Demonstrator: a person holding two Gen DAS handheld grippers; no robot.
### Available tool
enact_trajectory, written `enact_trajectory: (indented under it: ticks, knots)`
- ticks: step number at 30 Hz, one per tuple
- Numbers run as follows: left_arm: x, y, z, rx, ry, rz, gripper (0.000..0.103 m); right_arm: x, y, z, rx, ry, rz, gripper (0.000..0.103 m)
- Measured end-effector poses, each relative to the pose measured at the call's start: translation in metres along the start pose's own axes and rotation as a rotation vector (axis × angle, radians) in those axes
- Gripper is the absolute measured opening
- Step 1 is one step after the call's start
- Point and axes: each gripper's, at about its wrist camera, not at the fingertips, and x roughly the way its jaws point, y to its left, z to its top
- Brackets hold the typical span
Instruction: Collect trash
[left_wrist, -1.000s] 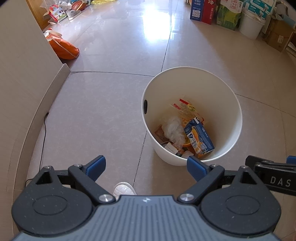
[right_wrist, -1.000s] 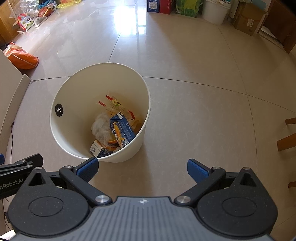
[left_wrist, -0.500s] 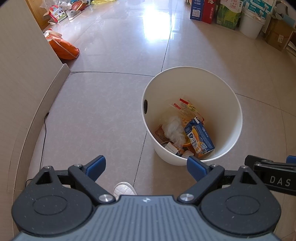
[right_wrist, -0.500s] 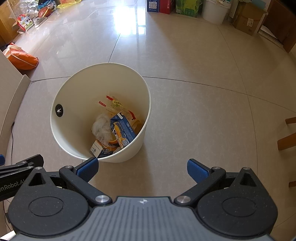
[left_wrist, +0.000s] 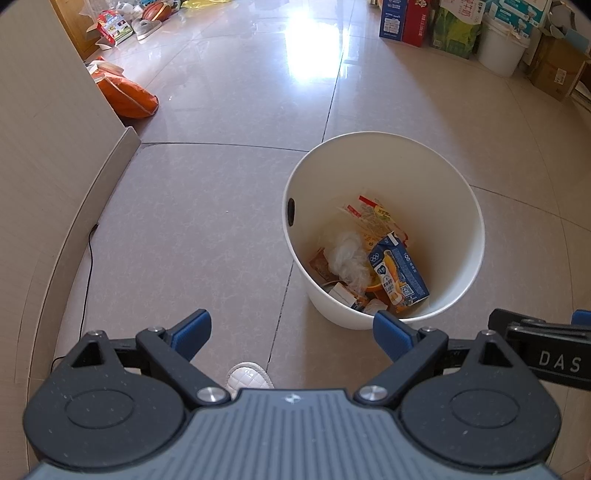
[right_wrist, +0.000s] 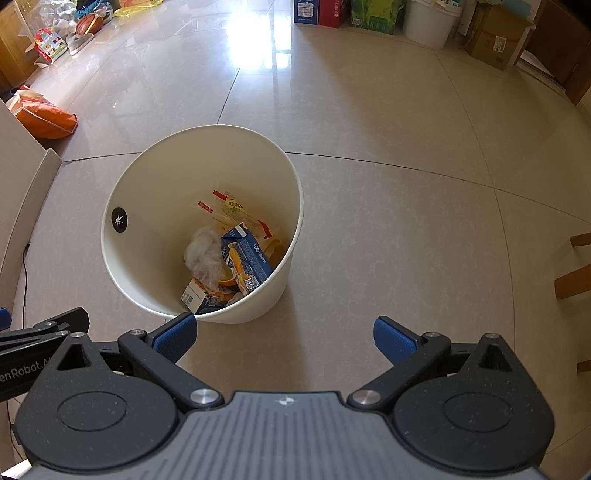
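A white round bin (left_wrist: 454, 206) (right_wrist: 147, 192) stands on the tiled floor and holds trash: a blue drink carton (left_wrist: 400, 275) (right_wrist: 247, 260), a crumpled clear plastic bag (left_wrist: 349, 256) (right_wrist: 203, 254), a small box (right_wrist: 192, 295) and snack wrappers (left_wrist: 373, 216) (right_wrist: 232, 206). My left gripper (left_wrist: 291, 330) hangs open and empty above the floor, just left of the bin's near side. My right gripper (right_wrist: 284, 334) is also open and empty, just right of the bin's near side. Part of the right gripper (left_wrist: 543, 347) shows in the left wrist view.
A beige wall or cabinet side (left_wrist: 44, 155) runs along the left with a black cable (left_wrist: 86, 269) at its foot. An orange bag (left_wrist: 127, 98) lies farther back. Boxes and a white bucket (left_wrist: 502, 48) line the far wall. A white shoe tip (left_wrist: 247, 376) is below. Wooden chair legs (right_wrist: 576, 273) stand right.
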Motion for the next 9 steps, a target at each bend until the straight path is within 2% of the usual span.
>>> enact_trajectory:
  ticks: [9]
  knots:
    - [0.0009, -0.001, 0.0004, 0.0, 0.003, 0.004, 0.094, -0.0001, 0.0008, -0.001, -0.001, -0.002, -0.001, 0.103]
